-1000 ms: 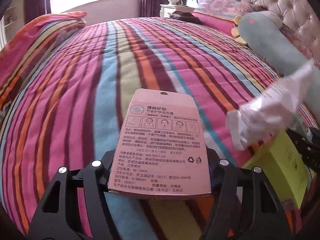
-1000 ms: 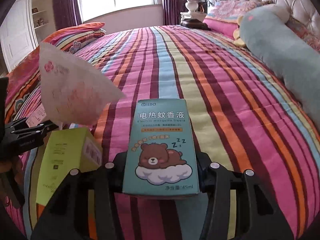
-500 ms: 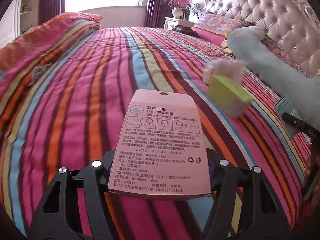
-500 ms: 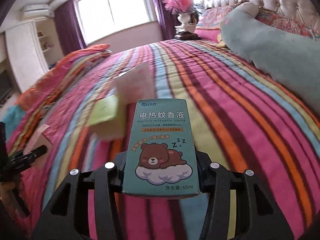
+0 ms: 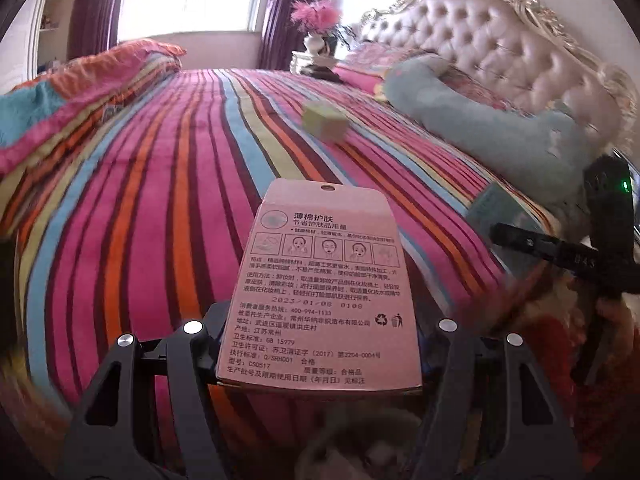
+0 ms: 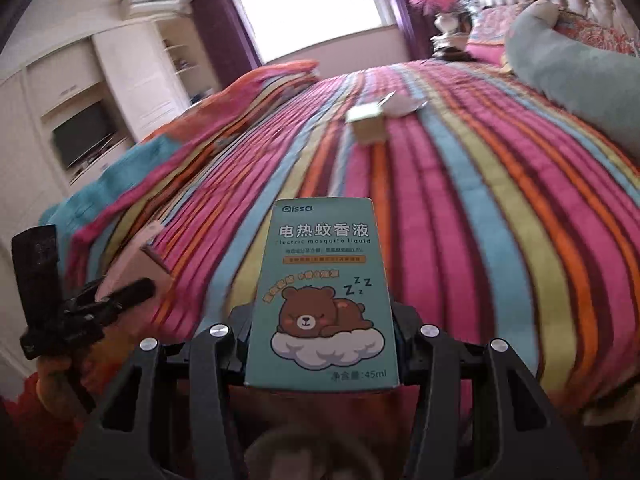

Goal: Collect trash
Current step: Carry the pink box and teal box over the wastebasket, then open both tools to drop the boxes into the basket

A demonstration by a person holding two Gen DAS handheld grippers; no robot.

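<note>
My left gripper is shut on a pink cotton-pad box, held over the near edge of the striped bed. My right gripper is shut on a teal mosquito-liquid box with a sleeping bear printed on it. A yellow-green box lies far off on the bed; it also shows in the right wrist view, with a crumpled white wrapper just behind it. Each gripper shows at the edge of the other's view: the right one, the left one.
A long grey-blue plush bolster lies along the tufted headboard. A folded striped quilt sits on the far left side of the bed. A nightstand with a vase of pink flowers stands beyond. White cabinets with a TV line the left wall.
Both grippers have pulled back from the bed and down, each keeping its box. The yellow-green box and white wrapper now look much farther away.
</note>
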